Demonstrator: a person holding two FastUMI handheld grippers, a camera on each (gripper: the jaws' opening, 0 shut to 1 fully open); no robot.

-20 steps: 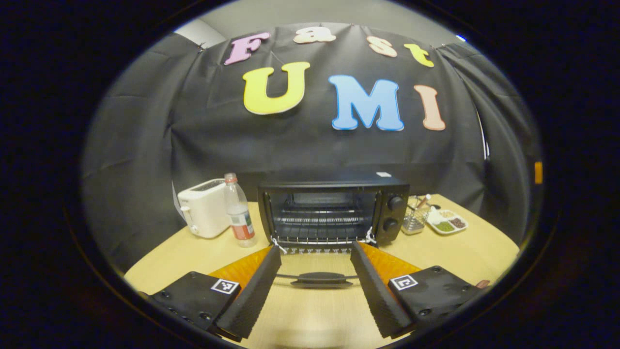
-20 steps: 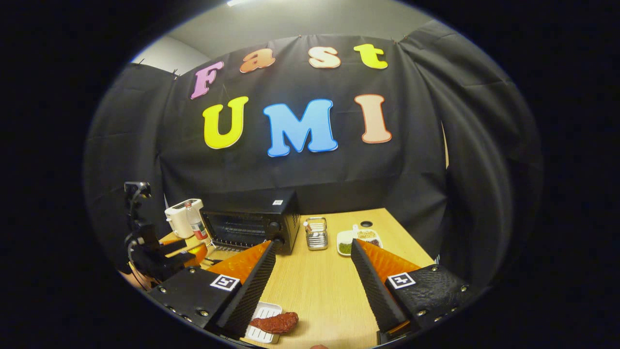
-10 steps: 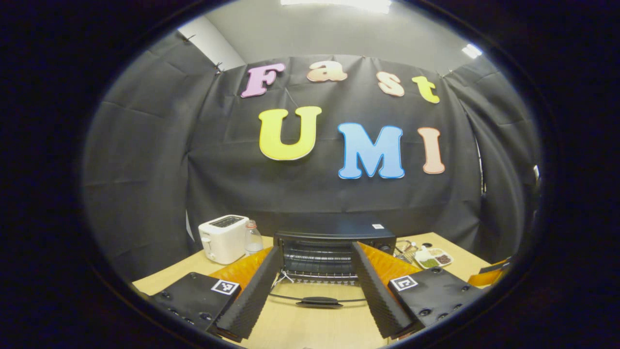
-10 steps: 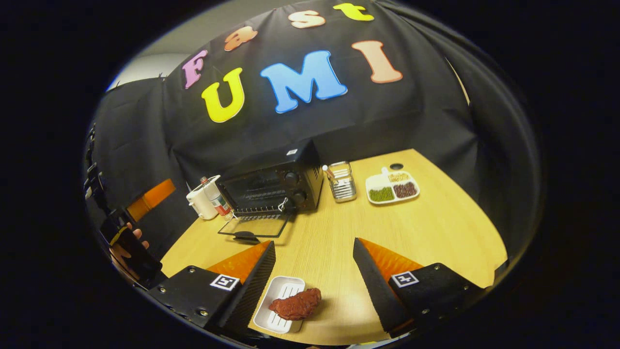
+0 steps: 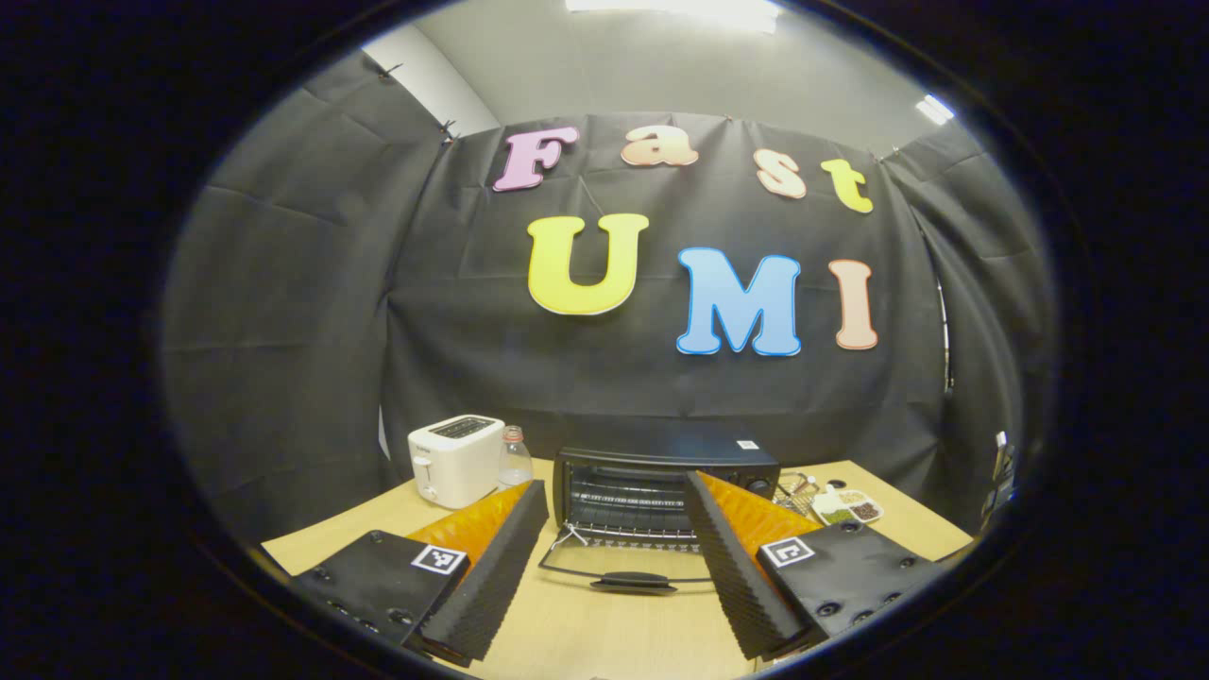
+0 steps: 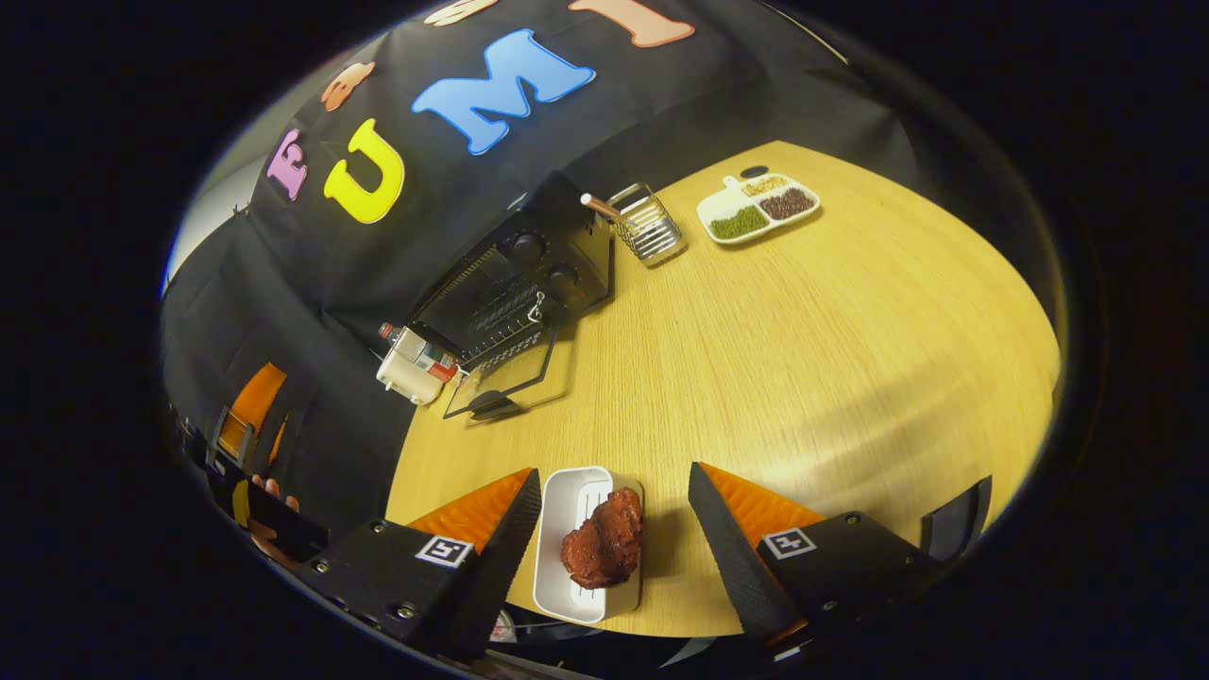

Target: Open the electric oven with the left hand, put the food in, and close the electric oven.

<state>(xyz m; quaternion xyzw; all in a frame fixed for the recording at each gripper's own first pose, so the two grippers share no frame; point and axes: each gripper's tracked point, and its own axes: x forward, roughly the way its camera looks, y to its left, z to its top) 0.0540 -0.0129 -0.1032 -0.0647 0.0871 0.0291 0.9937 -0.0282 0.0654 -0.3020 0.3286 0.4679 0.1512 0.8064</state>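
On the wooden table [image 6: 803,312]: an electric oven [image 5: 661,477] stands by the black cloth wall, its glass door [image 5: 623,567] folded flat onto the tabletop.
Writing: no brand or label can be read on any item; a small pale sticker [image 5: 747,444] sits on the oven's top, its print too small to tell.
Left gripper [image 5: 614,567]: fingers spread wide, holding nothing, hanging in front of the open door, apart from it.
Right gripper [image 6: 614,548]: fingers spread wide and tilted down over the table's near edge, one on each side of the food, touching neither it nor the tray.
Food [image 6: 604,548]: a dark red piece of meat lying on a small white tray [image 6: 567,515], well apart from the oven.
Left of the oven: a white toaster [image 5: 455,460] with a clear bottle [image 5: 515,458] just beside it.
Right of the oven: a wire basket [image 6: 647,225], then a divided white dish [image 6: 756,203] with green and dark fillings.
In the way: bare table lies between the food and the oven.
Edge of right gripper view: a hand [image 6: 269,496] grips the other gripper.
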